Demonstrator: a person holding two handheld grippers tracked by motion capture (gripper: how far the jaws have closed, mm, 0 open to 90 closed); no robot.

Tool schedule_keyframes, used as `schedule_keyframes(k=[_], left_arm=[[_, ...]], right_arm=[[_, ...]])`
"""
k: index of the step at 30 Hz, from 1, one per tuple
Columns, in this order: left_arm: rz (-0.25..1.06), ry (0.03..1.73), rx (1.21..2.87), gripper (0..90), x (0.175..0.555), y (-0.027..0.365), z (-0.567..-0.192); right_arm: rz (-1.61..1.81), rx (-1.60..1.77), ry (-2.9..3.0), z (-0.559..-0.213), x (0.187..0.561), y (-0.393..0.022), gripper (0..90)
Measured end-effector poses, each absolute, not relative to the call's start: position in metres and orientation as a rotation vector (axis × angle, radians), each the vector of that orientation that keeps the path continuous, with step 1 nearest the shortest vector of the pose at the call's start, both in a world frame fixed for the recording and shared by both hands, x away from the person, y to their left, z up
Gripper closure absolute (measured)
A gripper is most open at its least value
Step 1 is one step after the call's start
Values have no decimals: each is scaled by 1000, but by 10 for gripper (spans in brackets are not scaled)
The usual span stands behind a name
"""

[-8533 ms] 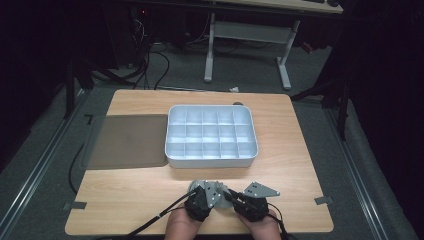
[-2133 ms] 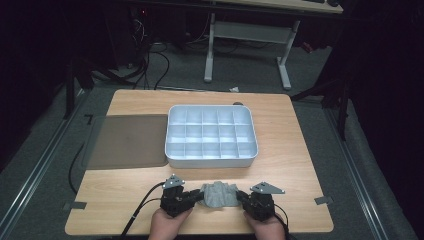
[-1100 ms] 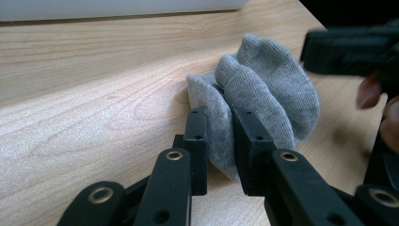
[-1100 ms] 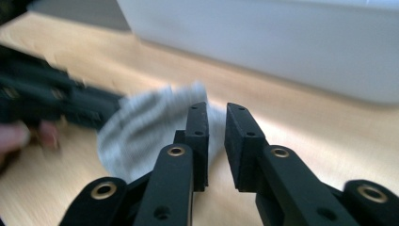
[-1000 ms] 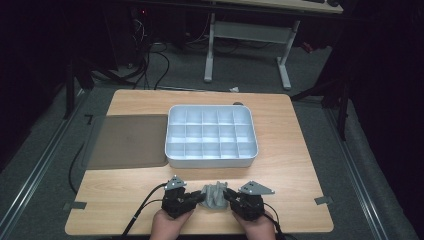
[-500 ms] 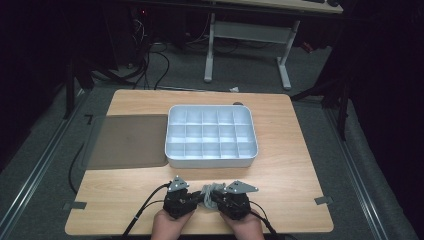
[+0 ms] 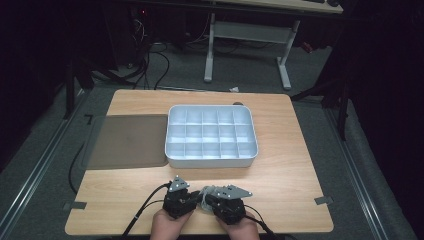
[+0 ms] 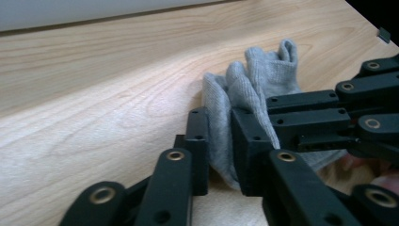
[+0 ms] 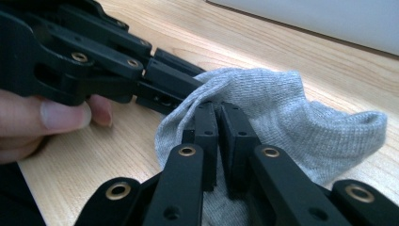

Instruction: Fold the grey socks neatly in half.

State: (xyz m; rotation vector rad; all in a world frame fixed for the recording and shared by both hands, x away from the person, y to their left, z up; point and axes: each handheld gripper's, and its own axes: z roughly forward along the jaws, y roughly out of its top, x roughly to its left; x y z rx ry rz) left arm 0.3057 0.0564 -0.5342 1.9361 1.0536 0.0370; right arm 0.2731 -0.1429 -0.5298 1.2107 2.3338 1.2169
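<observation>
Grey sock (image 8: 254, 89) bunched on the desk (image 7: 280, 165) at its near edge, between both hands, well short of the divided tray (image 7: 211, 159). Soft, light knit; limp, no stiffness, no breakage risk, liable to sag and fold wherever unsupported. Left gripper (image 8: 221, 141) clamped on one fold, jaws slightly parted by the cloth. Right gripper (image 9: 217, 127) just closing, jaws almost together, pinching a thin layer. Best taken at opposite edges, deep in the jaws, against slipping under tension.
</observation>
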Motion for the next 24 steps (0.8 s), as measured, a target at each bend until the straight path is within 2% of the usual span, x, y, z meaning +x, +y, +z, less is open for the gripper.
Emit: schedule_keyframes(k=[4, 8, 12, 20, 24], left_arm=[[80, 1051, 1889, 732, 308, 65, -527], [152, 966, 1860, 830, 305, 61, -510], [172, 898, 1862, 868, 304, 44, -500], [186, 889, 1966, 900, 316, 26, -518], [192, 923, 1962, 900, 317, 36, -523]], right_arm=[[1209, 1193, 2341, -530, 274, -141, 871], [1207, 1181, 2342, -531, 274, -140, 875], [1207, 1175, 2339, -531, 274, -140, 875], [1216, 1187, 2338, -531, 273, -141, 872], [1245, 1182, 2317, -527, 270, -148, 807]])
